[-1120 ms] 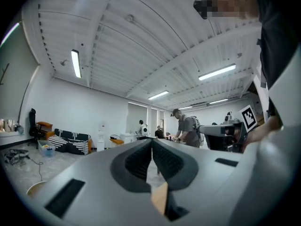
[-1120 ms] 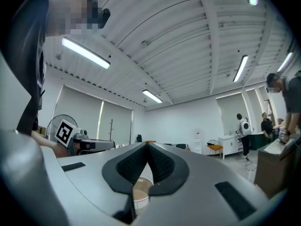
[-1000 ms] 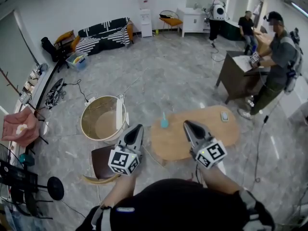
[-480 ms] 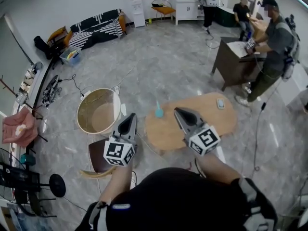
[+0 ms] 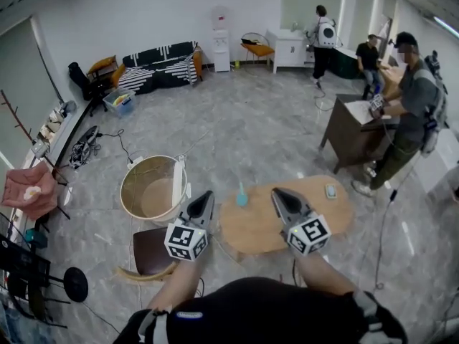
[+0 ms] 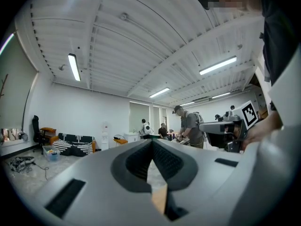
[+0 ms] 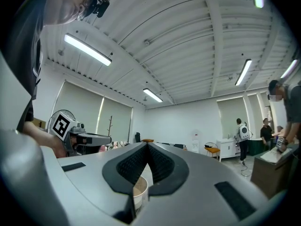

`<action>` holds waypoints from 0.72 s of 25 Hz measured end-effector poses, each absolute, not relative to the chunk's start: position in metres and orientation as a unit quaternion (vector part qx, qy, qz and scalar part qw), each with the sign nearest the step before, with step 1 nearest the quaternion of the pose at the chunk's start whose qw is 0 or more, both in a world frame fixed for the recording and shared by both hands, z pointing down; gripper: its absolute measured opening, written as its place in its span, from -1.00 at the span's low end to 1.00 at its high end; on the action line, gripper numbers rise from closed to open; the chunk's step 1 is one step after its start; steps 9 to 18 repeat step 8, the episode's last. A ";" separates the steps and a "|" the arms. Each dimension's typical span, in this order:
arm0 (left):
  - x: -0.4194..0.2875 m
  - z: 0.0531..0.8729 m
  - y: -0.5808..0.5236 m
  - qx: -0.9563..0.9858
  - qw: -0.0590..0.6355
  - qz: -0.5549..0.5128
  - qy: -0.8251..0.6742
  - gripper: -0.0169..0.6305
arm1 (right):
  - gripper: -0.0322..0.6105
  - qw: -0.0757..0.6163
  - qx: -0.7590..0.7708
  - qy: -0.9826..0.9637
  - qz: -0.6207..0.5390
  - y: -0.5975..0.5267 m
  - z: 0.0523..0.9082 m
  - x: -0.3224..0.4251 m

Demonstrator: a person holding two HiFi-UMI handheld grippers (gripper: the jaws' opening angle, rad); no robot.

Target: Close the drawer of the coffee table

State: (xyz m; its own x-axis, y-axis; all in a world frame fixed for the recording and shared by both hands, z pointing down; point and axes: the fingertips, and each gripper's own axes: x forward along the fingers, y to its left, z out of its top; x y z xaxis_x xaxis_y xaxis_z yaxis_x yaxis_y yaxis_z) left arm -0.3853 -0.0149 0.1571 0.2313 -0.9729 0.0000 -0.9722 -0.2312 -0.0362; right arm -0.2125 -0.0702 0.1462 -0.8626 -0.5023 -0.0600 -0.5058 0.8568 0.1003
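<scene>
The left gripper (image 5: 207,196) and right gripper (image 5: 275,193) both have their jaws pressed together on nothing, and are held level, high over the near edge of the oval coffee table (image 5: 326,208). Its drawer does not show from here. The best course is probably to step in, crouch, find the drawer front and push it squarely with the closed tips.

Left tool (image 5: 208,196), right tool (image 5: 275,193), jaws together, oval wooden desk (image 5: 331,208) at twelve o'clock, round tub (image 5: 123,189) at ten.
</scene>
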 end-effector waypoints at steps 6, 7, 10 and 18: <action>-0.386 0.163 -0.024 -0.786 0.014 -0.001 0.618 -0.93 | -0.87 0.020 -0.267 0.962 0.058 -0.077 0.150 -0.215; -0.387 0.161 -0.027 -0.785 0.018 0.001 0.619 -0.93 | -0.87 0.022 -0.263 0.962 0.062 -0.080 0.147 -0.218; -0.389 0.158 -0.029 -0.784 0.022 0.003 0.621 -0.93 | -0.87 0.025 -0.260 0.963 0.066 -0.083 0.145 -0.222; -0.389 0.158 -0.029 -0.784 0.022 0.003 0.621 -0.93 | -0.87 0.025 -0.260 0.963 0.066 -0.083 0.145 -0.222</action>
